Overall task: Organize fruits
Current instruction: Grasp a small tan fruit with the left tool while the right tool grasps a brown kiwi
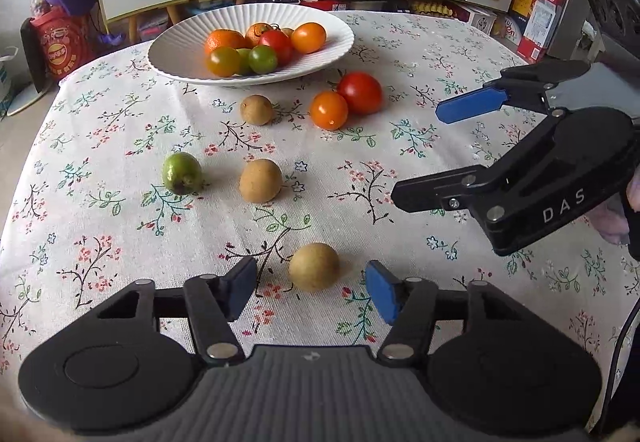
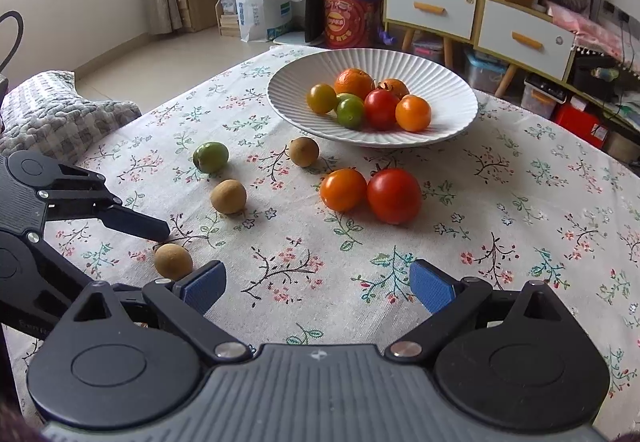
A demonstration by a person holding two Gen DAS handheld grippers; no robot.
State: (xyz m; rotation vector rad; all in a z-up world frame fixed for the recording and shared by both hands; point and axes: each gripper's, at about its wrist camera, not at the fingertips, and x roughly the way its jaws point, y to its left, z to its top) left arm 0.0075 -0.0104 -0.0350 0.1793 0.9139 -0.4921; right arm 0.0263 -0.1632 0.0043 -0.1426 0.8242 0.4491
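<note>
The left tool (image 1: 310, 292) stands wide around the nearest brown fruit (image 1: 314, 266) on the surface (image 1: 440, 145), likely needing to close and lift toward the white bowl (image 1: 344, 35) beyond, while the right tool (image 2: 316, 288) hangs wide, empty.

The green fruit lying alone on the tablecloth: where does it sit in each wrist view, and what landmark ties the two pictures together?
Left wrist view: the green fruit lies left of centre, left of a brown fruit.
Right wrist view: the green fruit lies upper left of centre, beyond the same brown fruit.
Shared landmark: the white ribbed plate of fruit, behind it in both.
</note>
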